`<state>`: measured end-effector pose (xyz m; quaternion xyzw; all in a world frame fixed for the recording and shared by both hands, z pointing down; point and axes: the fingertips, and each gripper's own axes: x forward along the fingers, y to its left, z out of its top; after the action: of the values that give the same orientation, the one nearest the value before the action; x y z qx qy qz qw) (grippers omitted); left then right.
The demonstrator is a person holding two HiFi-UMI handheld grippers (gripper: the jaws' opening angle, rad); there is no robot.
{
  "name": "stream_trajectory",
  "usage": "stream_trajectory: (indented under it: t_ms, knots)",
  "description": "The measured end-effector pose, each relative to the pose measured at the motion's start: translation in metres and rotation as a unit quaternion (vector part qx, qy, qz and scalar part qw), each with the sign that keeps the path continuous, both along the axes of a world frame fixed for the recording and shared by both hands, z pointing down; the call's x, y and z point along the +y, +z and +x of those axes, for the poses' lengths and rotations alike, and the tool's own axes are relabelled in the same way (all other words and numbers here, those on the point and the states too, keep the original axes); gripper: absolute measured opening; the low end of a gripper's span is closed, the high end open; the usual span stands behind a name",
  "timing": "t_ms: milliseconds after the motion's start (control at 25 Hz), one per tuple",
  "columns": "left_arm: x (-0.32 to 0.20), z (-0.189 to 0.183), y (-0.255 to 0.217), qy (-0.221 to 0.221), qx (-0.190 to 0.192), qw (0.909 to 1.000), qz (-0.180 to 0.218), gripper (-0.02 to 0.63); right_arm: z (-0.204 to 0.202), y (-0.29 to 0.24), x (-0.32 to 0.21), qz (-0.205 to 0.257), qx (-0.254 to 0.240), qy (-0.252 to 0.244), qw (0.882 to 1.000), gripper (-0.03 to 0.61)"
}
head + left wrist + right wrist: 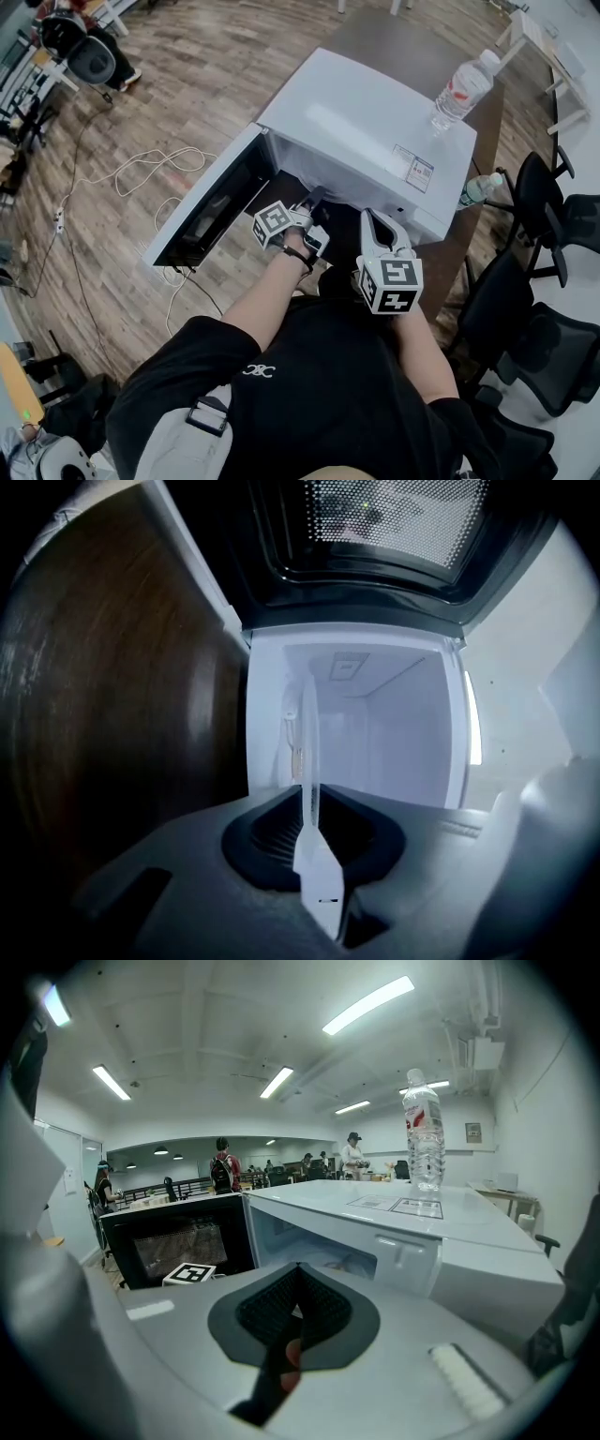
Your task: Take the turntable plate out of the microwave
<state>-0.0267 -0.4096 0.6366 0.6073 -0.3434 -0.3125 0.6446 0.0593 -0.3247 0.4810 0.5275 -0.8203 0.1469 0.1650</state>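
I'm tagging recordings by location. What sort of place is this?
Probably an open-plan office or lab workspace: black office chairs, long ceiling strip lights, and people standing about in the background.

Wood-plank floor (187, 75) with a white cable (131, 161), black chairs (520, 319) at right, strip lights (370, 1003) overhead
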Motion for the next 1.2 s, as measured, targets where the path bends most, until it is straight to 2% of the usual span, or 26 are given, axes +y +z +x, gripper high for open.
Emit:
stream_trajectory:
  t_ms: [640, 840, 1200]
  knots:
    - [0.044, -0.025, -0.018, 0.015, 0.041, 0.998, 0.046, 0.058, -0.02, -0.002, 0.022, 0.008, -0.014, 0.004, 1.0, 0.008]
    - [0.057, -0.03, -0.035, 0.017, 0.067, 0.9952, 0.07, 0.058, -0.023, -0.003, 0.033, 0.012, -0.017, 0.007, 1.0, 0.008]
    - [0.096, -0.042, -0.066, 0.029, 0.076, 0.992, 0.096, 0.063, -0.025, 0.0, 0.052, 0.013, -0.026, 0.018, 0.999, 0.008]
